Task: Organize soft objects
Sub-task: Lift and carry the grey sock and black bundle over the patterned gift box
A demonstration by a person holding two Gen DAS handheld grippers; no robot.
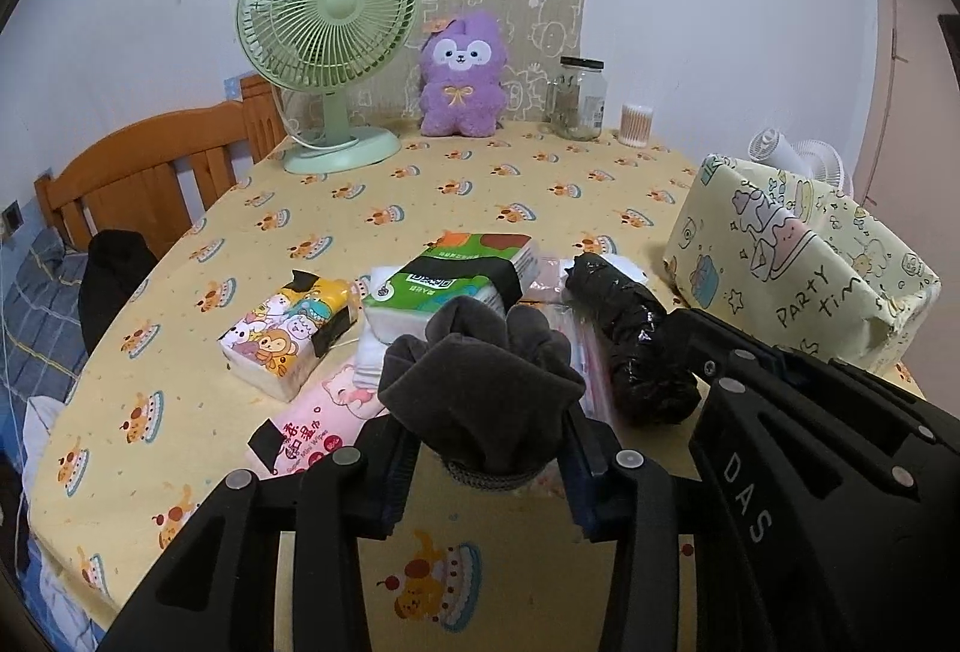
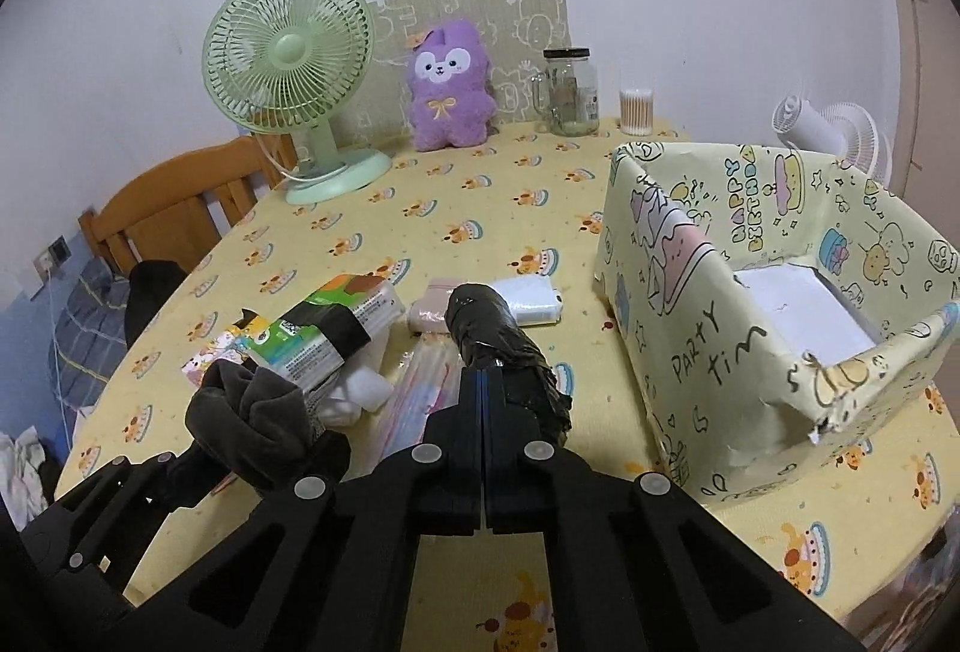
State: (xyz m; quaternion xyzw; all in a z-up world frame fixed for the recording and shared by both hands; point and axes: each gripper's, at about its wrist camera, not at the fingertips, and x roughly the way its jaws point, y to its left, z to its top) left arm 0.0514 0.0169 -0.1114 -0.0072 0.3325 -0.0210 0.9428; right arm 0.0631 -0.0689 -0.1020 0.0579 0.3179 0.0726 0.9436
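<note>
My left gripper (image 1: 486,442) is shut on a dark grey bundled cloth (image 1: 480,382), held just above the table; the cloth also shows in the right wrist view (image 2: 264,424). My right gripper (image 2: 483,400) is shut with its fingers pressed together, its tips right at the near end of a black wrapped roll (image 2: 501,346), also seen in the left wrist view (image 1: 636,340). A green tissue pack (image 1: 450,286), a cartoon tissue pack (image 1: 288,340), a pink wipes pack (image 1: 318,424) and a clear packet (image 2: 420,394) lie in a pile. The party-print box (image 2: 690,328) stands right.
A green fan (image 1: 327,33), a purple plush (image 1: 459,75), a glass jar (image 1: 579,96) and a cotton-swab tub (image 1: 636,123) stand at the back. A white pack (image 2: 528,307) and a pink pack (image 2: 429,313) lie mid-table. A wooden headboard (image 1: 138,172) is left, white fans (image 2: 828,129) behind the box.
</note>
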